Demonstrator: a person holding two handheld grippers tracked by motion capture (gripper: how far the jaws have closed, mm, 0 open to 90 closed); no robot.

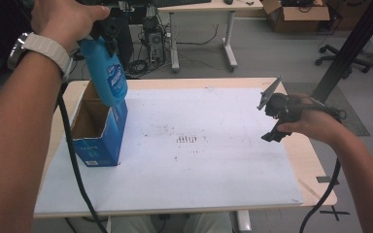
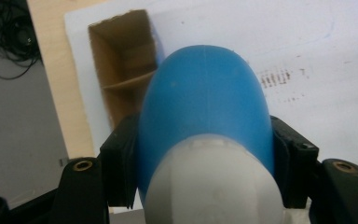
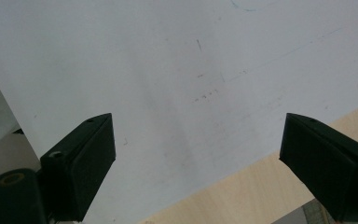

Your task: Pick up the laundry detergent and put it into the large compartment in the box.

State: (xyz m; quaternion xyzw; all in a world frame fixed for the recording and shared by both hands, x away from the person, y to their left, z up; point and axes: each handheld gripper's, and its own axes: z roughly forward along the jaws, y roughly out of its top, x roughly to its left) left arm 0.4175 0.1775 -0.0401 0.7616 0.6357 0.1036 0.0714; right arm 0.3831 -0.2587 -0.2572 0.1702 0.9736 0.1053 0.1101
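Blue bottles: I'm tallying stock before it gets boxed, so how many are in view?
1. The blue bottle is clamped in the left gripper, hanging over the open blue box. More may lie hidden inside the box.

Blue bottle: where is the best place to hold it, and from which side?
Grip the blue bottle at its narrow upper part just below the white cap, from above; the left hand-held gripper clamps there, leaving the bottom free over the open box.
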